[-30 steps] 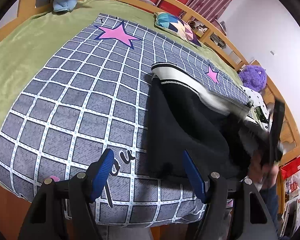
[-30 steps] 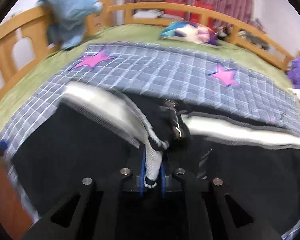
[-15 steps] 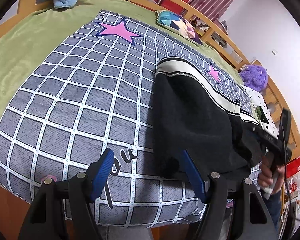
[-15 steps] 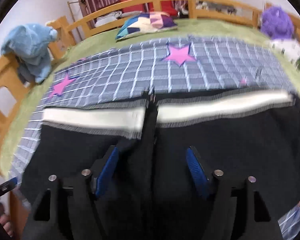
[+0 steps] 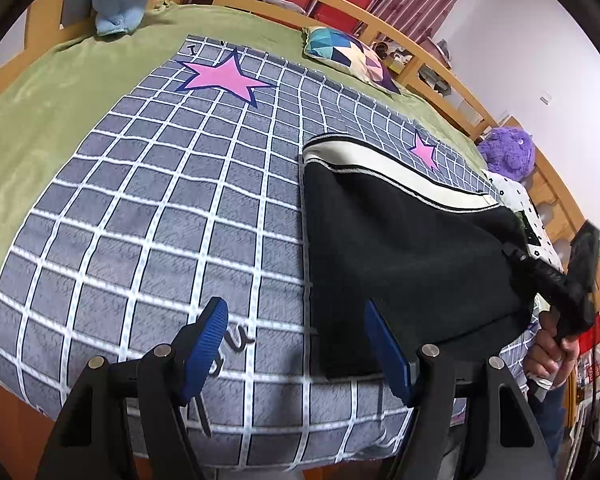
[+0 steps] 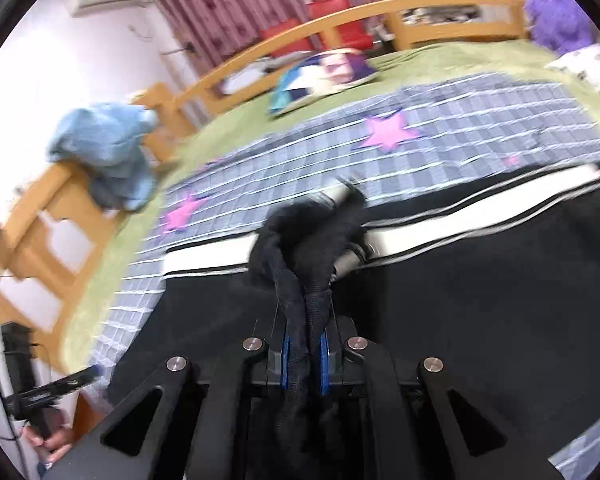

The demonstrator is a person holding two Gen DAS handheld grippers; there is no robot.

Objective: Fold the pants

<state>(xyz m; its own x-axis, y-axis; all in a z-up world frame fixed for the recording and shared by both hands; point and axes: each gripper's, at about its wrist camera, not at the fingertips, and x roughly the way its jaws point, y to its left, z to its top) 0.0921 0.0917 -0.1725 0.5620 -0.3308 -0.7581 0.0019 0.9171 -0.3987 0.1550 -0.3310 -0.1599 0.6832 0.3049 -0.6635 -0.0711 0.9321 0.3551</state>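
Pants (image 5: 400,248) lie spread on the bed's checked blanket (image 5: 160,208), a bunched black fold pinched in the right gripper (image 6: 303,354), probably for folding over, while the left gripper (image 5: 296,344) hovers, fingers spread, holding nothing.

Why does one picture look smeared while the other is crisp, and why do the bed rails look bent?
Right wrist view: the blanket and blue cloth are streaked by motion blur, though the fingers pinching the black pants stay fairly sharp. Left wrist view: crisp all over, with evenly lit grid lines. Both views: the fisheye lens bows the wooden bed rail and darkens the corners.
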